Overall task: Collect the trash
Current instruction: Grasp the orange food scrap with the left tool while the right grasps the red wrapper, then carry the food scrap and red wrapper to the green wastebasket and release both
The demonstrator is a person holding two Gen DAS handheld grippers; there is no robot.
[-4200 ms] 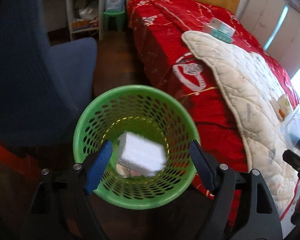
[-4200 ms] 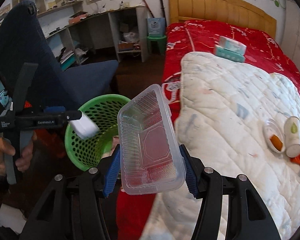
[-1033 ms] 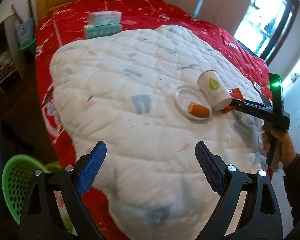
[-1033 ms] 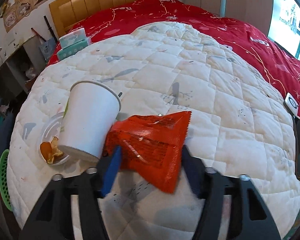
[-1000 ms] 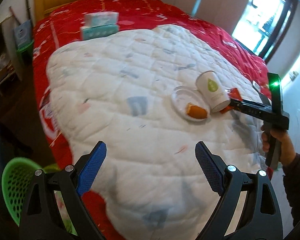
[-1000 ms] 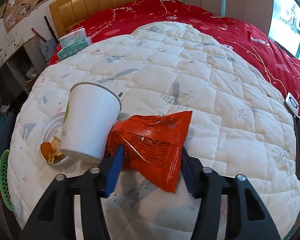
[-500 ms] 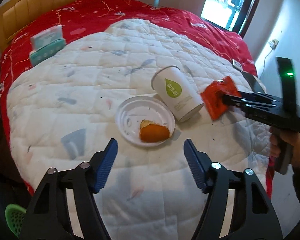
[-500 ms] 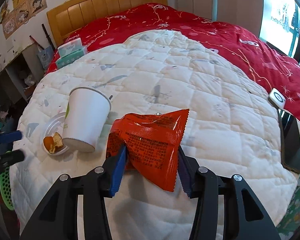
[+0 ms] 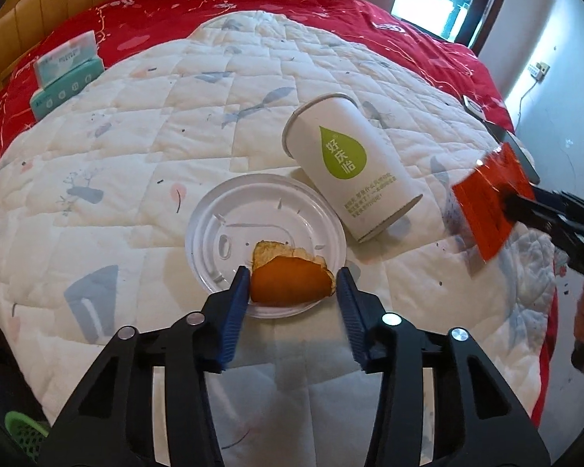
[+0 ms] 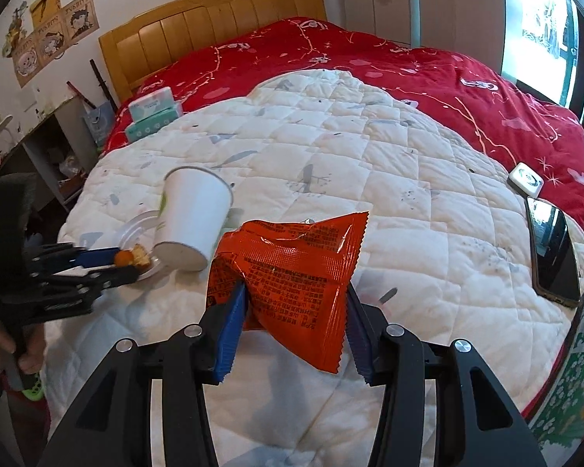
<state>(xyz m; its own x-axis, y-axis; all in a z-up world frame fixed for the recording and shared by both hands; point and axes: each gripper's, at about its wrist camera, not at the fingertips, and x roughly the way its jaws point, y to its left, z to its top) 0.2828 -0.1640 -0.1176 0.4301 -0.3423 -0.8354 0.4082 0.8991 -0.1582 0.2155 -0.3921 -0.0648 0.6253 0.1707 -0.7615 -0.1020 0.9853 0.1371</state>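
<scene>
My left gripper (image 9: 292,284) has its fingers on both sides of an orange peel (image 9: 290,280) that lies on a clear plastic lid (image 9: 229,229) on the white quilt. Its jaws touch or nearly touch the peel. A white paper cup (image 9: 350,167) with a green drop lies on its side just beyond the lid. My right gripper (image 10: 296,303) is shut on a red snack wrapper (image 10: 292,268) and holds it above the quilt. The wrapper also shows in the left wrist view (image 9: 486,202). The cup (image 10: 190,218) and peel (image 10: 130,258) show at the left of the right wrist view.
The white quilt (image 9: 175,97) covers a red bedspread (image 10: 408,66). Tissue packs (image 9: 66,70) lie near the wooden headboard (image 10: 214,27). A phone (image 10: 553,249) and a small white device (image 10: 525,183) lie at the bed's right edge. The green basket's rim (image 9: 23,432) shows at the lower left.
My left gripper left the basket, crossed to the bed and closed in around the orange peel. My right gripper shut on the red wrapper and lifted it off the quilt.
</scene>
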